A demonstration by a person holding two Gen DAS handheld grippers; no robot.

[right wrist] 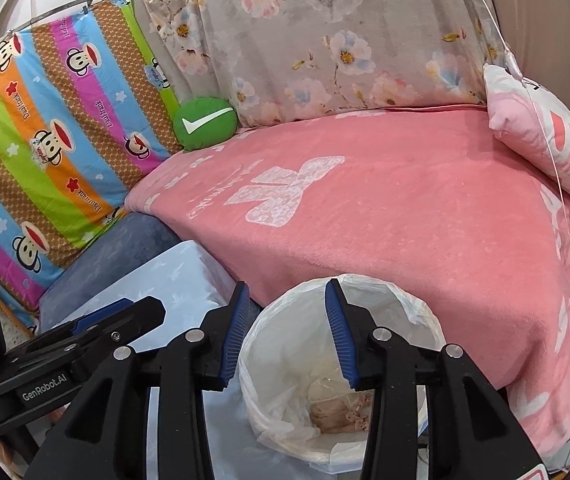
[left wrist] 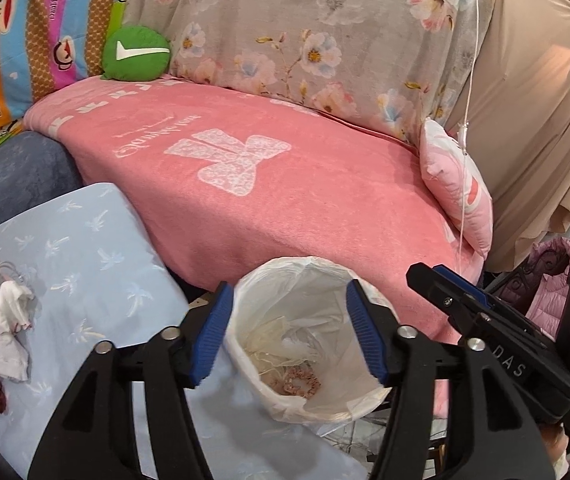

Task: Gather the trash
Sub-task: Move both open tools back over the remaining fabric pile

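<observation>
Both the left tool (left wrist: 287,332) and the right tool (right wrist: 285,336) hang parted and empty above the lined bin (left wrist: 317,408); next, approach the crumpled tissues (left wrist: 3,320) low on the blue surface (left wrist: 97,248).

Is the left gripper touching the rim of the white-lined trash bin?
Cannot tell. In the left wrist view the left gripper stands open and empty over the bin, its pads overlapping the rim in the image, with no gap or contact plainly shown.
</observation>
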